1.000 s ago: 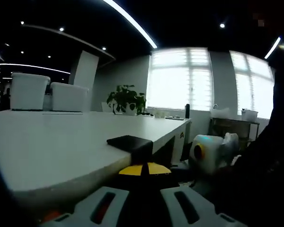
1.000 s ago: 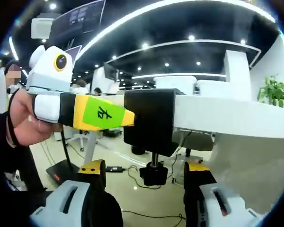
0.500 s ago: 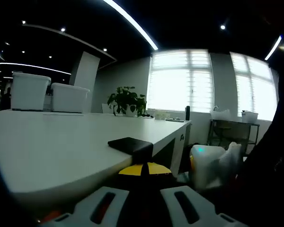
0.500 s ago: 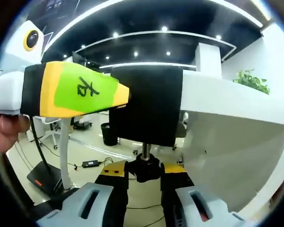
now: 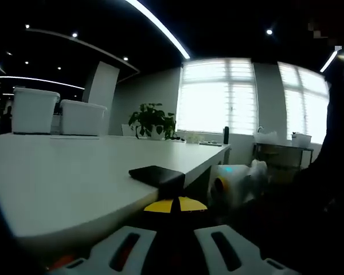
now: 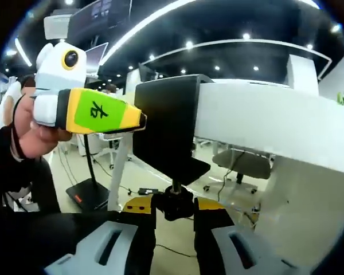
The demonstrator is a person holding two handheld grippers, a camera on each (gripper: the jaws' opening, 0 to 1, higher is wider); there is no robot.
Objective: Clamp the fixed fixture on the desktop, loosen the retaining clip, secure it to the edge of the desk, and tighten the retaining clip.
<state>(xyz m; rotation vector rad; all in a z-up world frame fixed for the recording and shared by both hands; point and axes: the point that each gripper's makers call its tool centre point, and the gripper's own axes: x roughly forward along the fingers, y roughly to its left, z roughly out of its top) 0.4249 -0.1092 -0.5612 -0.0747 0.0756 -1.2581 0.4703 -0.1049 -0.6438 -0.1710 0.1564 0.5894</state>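
In the right gripper view, from the left, we see our left gripper come in sideways, its yellow-and-green jaws closed on the side of the black clamp, which hooks over the edge of the white desk. Below the clamp its screw hangs straight down to a black knob. Our right gripper sits directly beneath, jaws pressed shut around that knob, so it is the nearer one for turning the screw about its upright axis. In the left gripper view, the clamp's top plate lies flat at the desk's near edge. The screw thread and the clamp's underside grip are hidden.
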